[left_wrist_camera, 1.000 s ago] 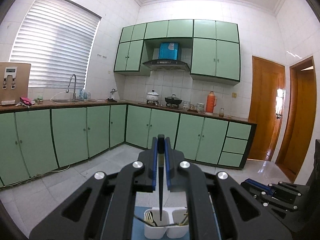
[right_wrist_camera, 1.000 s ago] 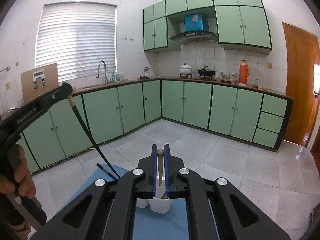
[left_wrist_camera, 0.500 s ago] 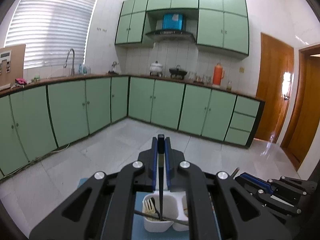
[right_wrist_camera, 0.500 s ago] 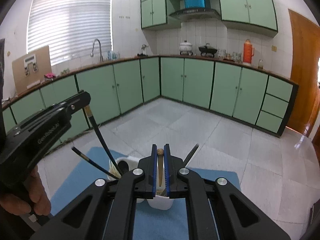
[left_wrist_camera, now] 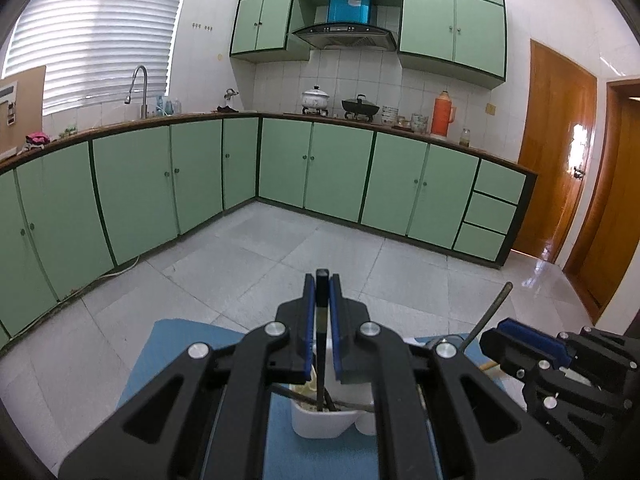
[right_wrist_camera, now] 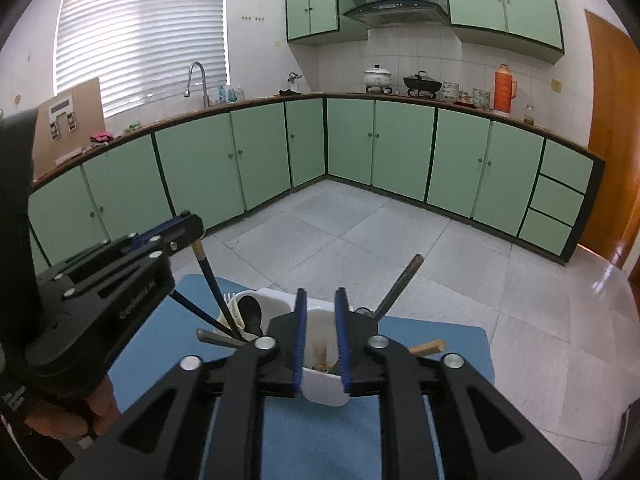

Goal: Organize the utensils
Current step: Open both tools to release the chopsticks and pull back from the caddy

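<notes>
1. Right tongs (right_wrist_camera: 320,300): now spread wide and empty. Half a second ago pressed on a wooden-ended utensil (right_wrist_camera: 320,352); that piece now down inside the right compartment of the white holder (right_wrist_camera: 324,394).
2. Left tongs (left_wrist_camera: 322,292): pinching the top of a black chopstick (right_wrist_camera: 212,280), pads snug on both sides. Lowered over the last second, so the tip now reaches into the left compartment beside a dark spoon (right_wrist_camera: 250,312) and a pale fork.
3. Holder: standing on the blue mat (right_wrist_camera: 320,440), about midway between its left and right edges, nearer the far edge. Whatever tabletop lies under the mat not clearly visible.
4. Meaning for the task: one utensil delivered and let go, a second partly in but not yet released. Probably next: loosen the left grip so the chopstick drops and leans with the others.
5. Risk: sticks already leaning at crossed angles, a grey handle (right_wrist_camera: 400,284) among them; could snag the tongs on withdrawal.
</notes>
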